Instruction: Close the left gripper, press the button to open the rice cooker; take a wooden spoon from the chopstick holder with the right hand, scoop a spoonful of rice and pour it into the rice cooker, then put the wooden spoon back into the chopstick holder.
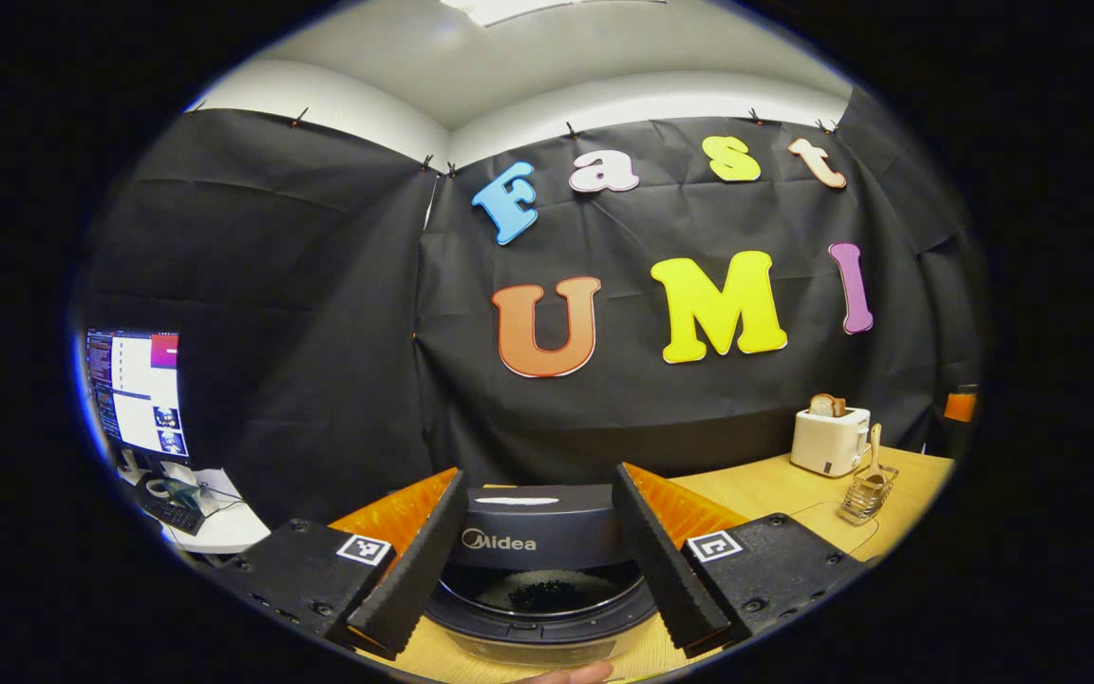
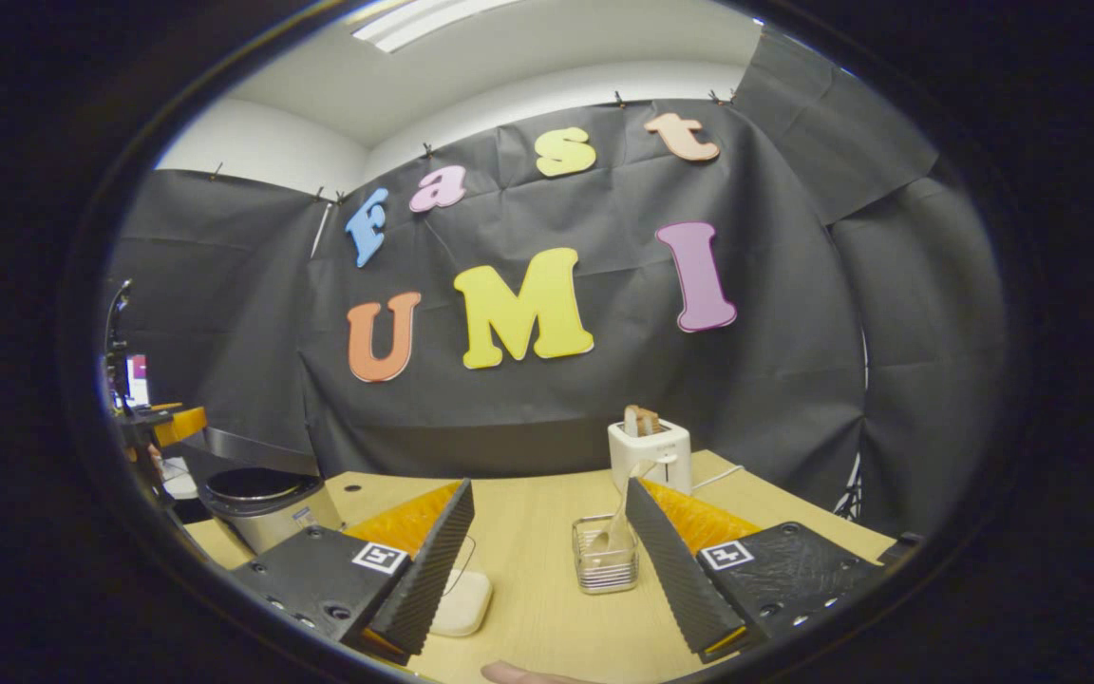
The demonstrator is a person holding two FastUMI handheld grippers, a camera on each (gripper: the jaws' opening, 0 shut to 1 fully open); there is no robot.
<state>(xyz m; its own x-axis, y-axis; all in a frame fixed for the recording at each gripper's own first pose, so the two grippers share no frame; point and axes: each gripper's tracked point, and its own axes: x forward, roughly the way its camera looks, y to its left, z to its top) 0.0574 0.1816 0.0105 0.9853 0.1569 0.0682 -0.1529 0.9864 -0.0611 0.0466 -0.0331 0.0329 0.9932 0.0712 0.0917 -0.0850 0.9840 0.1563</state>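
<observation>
Hovering with both tongs apart, left tongs [image 1: 542, 570] over open rice cooker [image 1: 542, 608]; right tongs [image 2: 547, 570] risk tipping chopstick holder [image 2: 606, 554] grabbing wooden spoon [image 2: 621, 518].

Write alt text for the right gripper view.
The right gripper hangs open over a wooden table, jaws framing a wire chopstick holder with a wooden spoon; a white toaster stands behind, an open rice cooker far left.

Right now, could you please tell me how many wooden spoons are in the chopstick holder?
1: a single wooden spoon stands in the chopstick holder, leaning toward the toaster. Others might be hidden lower inside.
</observation>
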